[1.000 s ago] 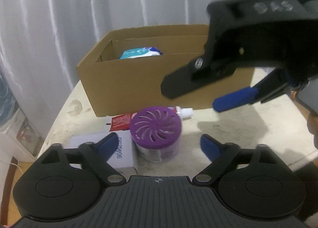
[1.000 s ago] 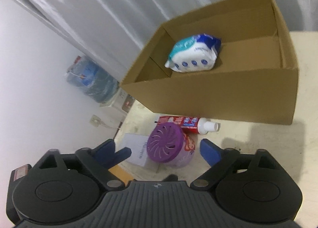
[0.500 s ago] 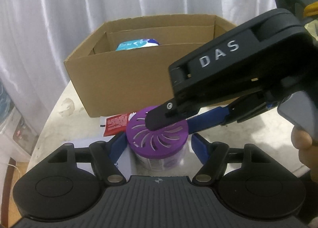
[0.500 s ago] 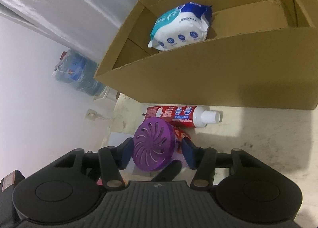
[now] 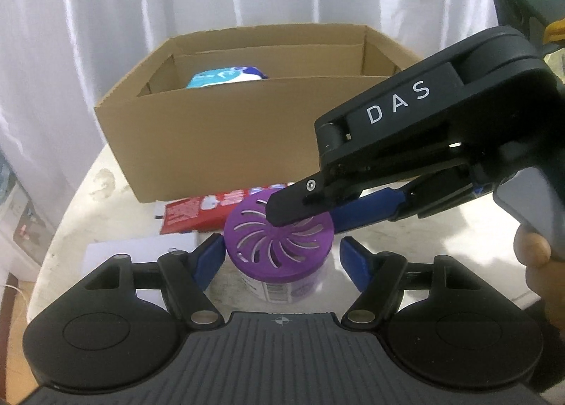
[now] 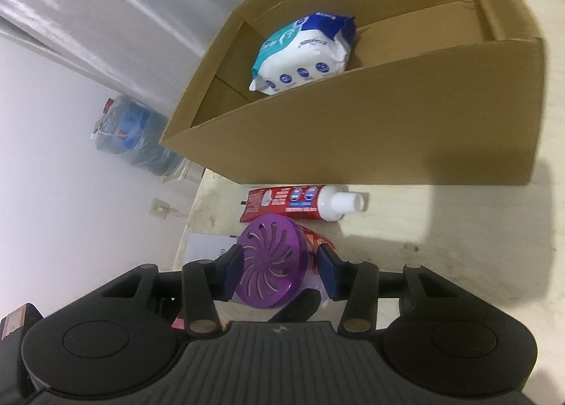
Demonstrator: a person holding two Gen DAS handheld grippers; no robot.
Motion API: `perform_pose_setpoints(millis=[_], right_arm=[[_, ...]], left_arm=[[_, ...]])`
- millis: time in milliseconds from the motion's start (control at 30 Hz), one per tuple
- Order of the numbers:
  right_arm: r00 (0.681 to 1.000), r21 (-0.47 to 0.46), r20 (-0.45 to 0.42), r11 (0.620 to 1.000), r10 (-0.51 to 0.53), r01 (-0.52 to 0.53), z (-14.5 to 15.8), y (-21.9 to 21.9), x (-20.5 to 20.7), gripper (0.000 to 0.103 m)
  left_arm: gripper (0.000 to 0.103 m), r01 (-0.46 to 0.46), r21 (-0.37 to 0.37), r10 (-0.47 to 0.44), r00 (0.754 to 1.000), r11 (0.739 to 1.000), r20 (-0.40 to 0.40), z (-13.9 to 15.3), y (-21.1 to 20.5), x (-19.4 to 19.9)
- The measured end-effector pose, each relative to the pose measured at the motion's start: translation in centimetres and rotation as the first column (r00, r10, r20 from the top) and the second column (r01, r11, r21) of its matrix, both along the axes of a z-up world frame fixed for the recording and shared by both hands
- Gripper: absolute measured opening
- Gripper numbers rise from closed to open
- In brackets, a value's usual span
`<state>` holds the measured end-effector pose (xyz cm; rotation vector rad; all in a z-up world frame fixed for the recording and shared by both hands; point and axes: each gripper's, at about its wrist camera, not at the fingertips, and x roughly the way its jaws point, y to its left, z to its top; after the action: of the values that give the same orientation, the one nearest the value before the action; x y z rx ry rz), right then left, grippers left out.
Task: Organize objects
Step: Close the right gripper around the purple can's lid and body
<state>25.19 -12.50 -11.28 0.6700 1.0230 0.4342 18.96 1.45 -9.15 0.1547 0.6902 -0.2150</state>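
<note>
Right gripper (image 6: 280, 269) jaws closing around purple air freshener (image 6: 270, 265), center-bottom of frame; squeeze lid evenly. Left gripper (image 5: 280, 256) jaws open, straddling it without clear contact.

Right tongs (image 6: 280, 265) lowered around purple air freshener (image 6: 270, 265), closing

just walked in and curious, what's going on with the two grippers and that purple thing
A person is tidying items into a cardboard box using two hand-held grippers. Both sit around the purple-lidded air freshener jar on the table. The right gripper is closing its jaws on the jar's lid; the left gripper straddles it without touching. A wet wipes pack is already in the box; a red toothpaste tube still lies outside.
</note>
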Motion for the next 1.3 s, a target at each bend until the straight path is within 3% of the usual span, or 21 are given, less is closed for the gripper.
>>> perform_pose_setpoints(millis=[600,733,967,1300], right_arm=[[0.996,-0.022,0.006,0.996,-0.088,0.088,0.7,-4.3,-3.5,0.049],[0.995,-0.017,0.001,0.995,-0.098,0.098,0.5,-4.6,-3.6,0.049],[0.995,-0.043,-0.001,0.994,-0.100,0.100,0.5,-4.8,-3.4,0.050],[0.997,-0.047,-0.034,0.996,-0.075,0.074,-0.5,-4.9,-3.6,0.050]], left_arm=[[0.072,0.118,-0.063,-0.119,0.993,0.991,-0.017,-0.3,-3.2,-2.3],[0.082,0.122,-0.063,-0.123,0.992,0.991,-0.018,-0.6,-3.2,-2.1],[0.082,0.113,-0.037,-0.115,0.991,0.993,-0.072,-2.2,-3.2,-1.1],[0.065,0.128,-0.014,-0.129,0.987,0.992,-0.097,-3.3,-3.7,-0.3]])
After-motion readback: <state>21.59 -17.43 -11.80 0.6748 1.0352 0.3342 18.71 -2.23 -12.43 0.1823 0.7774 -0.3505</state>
